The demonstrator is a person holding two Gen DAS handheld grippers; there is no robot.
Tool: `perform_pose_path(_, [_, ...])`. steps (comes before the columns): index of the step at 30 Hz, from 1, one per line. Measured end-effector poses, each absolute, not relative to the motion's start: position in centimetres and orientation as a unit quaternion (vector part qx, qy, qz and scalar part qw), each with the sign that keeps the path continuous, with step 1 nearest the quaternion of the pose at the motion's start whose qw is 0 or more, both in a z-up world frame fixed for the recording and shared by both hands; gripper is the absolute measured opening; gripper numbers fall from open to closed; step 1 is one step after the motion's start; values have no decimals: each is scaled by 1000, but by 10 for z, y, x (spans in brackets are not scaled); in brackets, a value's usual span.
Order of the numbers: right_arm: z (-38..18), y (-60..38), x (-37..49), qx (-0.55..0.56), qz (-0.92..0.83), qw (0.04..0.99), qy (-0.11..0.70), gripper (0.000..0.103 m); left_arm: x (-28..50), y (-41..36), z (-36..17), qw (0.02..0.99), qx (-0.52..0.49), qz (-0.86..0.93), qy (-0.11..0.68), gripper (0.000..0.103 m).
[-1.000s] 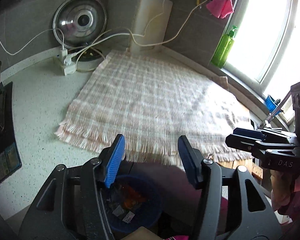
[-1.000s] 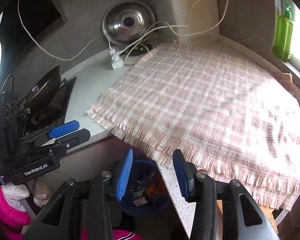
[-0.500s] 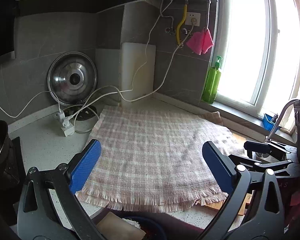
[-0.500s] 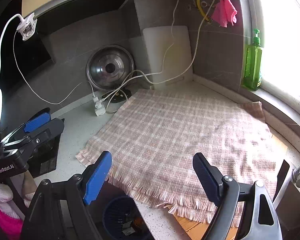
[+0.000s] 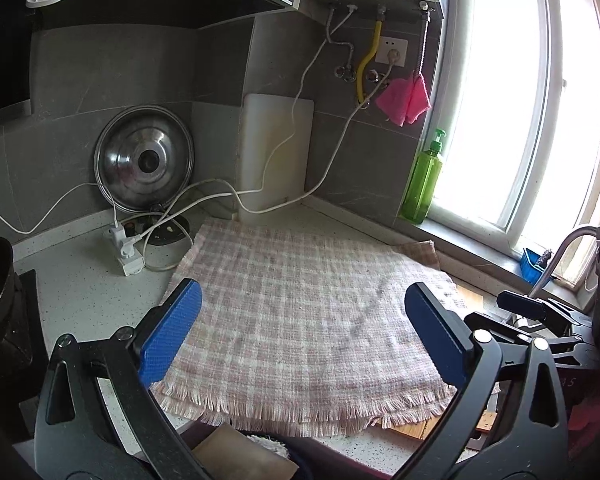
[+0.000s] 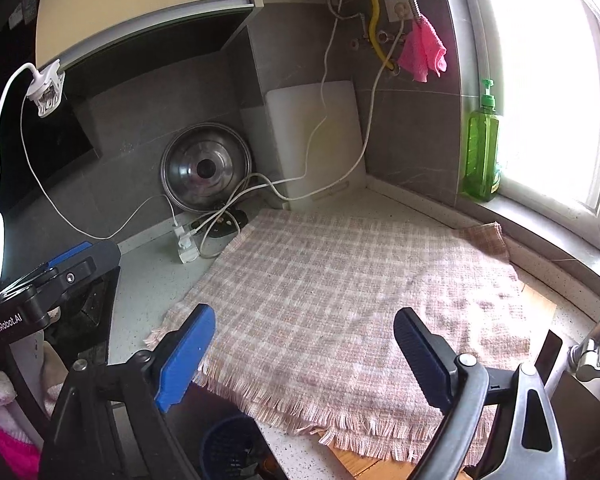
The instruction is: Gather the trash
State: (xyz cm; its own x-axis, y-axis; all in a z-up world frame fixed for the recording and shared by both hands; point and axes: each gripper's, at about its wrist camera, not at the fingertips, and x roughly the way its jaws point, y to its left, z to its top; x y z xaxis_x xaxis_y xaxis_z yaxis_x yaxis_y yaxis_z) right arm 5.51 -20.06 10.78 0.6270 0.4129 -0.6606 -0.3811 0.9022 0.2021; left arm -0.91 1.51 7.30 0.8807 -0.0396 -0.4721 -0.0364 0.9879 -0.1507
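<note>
My left gripper is open and empty, held above the front of a pink plaid cloth on the counter. My right gripper is open and empty over the same cloth. A blue trash basket stands on the floor below the counter's front edge, partly hidden by my right gripper's body; in the left wrist view only its dark rim shows. I see no loose trash on the cloth. The other gripper shows at each view's edge: the right one, the left one.
A pot lid, a white cutting board and cables with a power strip stand at the back. A green soap bottle is on the sill. A faucet is right, a black stove left.
Both grippers have opened wide and tilted up from the blue basket below the counter edge to face the back wall. The basket has dropped to the bottom of both views.
</note>
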Motion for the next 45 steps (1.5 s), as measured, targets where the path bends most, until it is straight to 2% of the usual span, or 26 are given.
perform_pose_path(13, [110, -198, 62, 24, 223, 903, 367, 98, -4, 14, 76, 969, -75, -1, 237, 103])
perform_pose_path(16, [108, -198, 62, 31, 217, 904, 368, 102, -2, 15, 75, 968, -76, -1, 239, 103])
perform_pose_path(45, [99, -197, 71, 52, 211, 899, 380, 103, 10, 15, 70, 966, -81, 0, 246, 103])
